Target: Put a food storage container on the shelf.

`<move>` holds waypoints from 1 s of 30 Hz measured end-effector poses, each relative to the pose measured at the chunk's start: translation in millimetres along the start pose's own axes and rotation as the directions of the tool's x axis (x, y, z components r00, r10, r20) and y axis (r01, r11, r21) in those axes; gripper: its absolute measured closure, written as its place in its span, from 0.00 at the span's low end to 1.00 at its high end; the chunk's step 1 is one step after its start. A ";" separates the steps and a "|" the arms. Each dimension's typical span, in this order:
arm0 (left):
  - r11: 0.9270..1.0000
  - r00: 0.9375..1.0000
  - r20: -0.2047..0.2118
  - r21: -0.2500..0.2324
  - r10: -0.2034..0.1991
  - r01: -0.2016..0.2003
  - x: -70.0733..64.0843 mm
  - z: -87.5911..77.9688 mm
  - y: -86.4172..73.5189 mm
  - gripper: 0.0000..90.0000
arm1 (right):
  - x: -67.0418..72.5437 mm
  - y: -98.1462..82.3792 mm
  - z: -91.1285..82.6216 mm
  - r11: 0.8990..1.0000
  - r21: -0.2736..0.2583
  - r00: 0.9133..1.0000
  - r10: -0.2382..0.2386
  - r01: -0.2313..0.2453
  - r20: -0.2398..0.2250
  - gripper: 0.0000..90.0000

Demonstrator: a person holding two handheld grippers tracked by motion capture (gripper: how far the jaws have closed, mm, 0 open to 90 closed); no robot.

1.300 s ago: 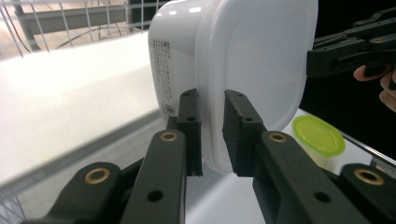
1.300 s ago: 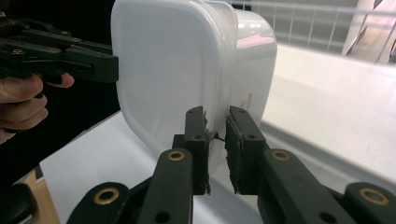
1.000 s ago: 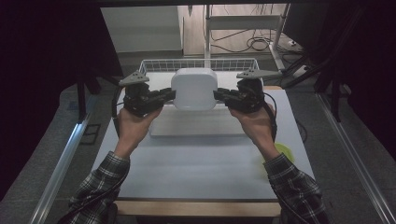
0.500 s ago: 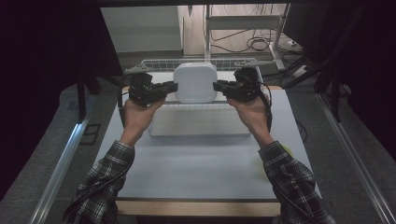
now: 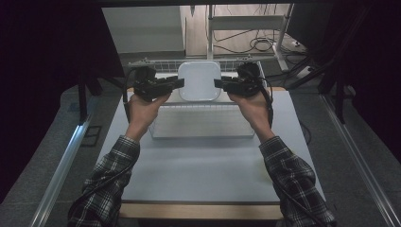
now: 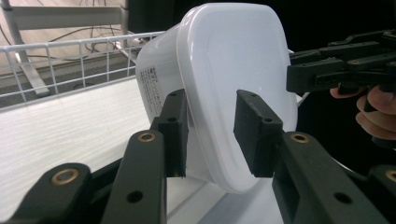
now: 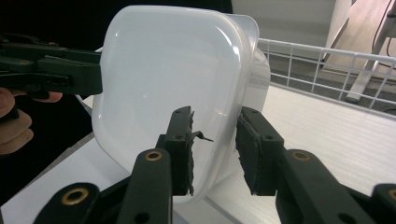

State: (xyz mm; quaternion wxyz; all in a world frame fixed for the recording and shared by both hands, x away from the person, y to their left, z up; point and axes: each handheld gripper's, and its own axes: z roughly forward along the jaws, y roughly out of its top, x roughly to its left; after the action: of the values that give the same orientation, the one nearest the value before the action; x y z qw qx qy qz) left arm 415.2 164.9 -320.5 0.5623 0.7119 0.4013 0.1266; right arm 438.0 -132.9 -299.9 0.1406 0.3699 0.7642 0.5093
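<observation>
A white lidded plastic container (image 5: 199, 80) stands on its edge at the far end of a wire basket (image 5: 198, 128), its lid facing me. My left gripper (image 5: 182, 82) is at the container's left rim and my right gripper (image 5: 216, 83) at its right rim. In the left gripper view, the container (image 6: 233, 60) has its rim between my left gripper's (image 6: 210, 135) jaws, which have just been opening and show a gap. In the right gripper view, my right gripper (image 7: 215, 149) straddles the container's (image 7: 163, 70) opposite rim the same way, its jaws also just opened off it.
The basket sits on a white table (image 5: 198, 175) with a wooden front edge. Its wire back wall (image 6: 70, 60) rises just behind the container. Beyond the table are a shelf frame (image 5: 246, 23) and cables on the floor. Metal rails (image 5: 61, 165) run along both sides.
Both hands carried the container away from me toward the basket's far end. The jaws of both grippers have spread apart from the container's rim.
</observation>
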 end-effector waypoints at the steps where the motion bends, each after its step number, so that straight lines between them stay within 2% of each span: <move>1: 1.000 1.000 -0.007 0.003 0.006 -0.006 0.2 0.6 0.2 0.71 | -0.2 0.9 0.5 1.000 0.002 1.000 -0.002 0.002 0.001 0.73; 7: 1.000 0.999 -0.043 0.013 0.017 -0.017 0.4 6.3 2.3 0.68 | -1.5 6.0 5.7 1.000 0.016 1.000 -0.009 0.009 0.010 0.69; 12: 1.000 0.999 -0.037 0.002 -0.008 0.008 2.4 8.8 2.5 0.68 | -2.9 6.5 9.7 1.000 0.019 1.000 -0.001 0.001 0.017 0.65; 18: 1.000 0.999 -0.044 0.008 -0.029 0.029 9.0 12.4 4.1 0.61 | -0.1 7.5 16.3 0.999 0.037 0.998 -0.016 0.013 0.067 0.60; 23: 1.000 0.993 -0.114 0.016 0.001 0.000 11.7 16.1 7.1 0.59 | 1.2 8.2 18.8 0.999 0.034 0.998 -0.013 0.010 0.062 0.60; 30: 1.000 0.990 -0.139 0.028 0.012 -0.008 16.4 23.3 12.2 0.59 | 1.8 10.3 20.7 1.000 0.025 0.997 -0.015 0.013 0.082 0.59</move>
State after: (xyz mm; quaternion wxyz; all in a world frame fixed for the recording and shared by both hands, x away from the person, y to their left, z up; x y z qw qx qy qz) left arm 445.7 159.7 -321.7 0.5227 0.7108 0.4377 0.1731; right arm 453.3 -115.5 -299.8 0.1708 0.3867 0.7666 0.4833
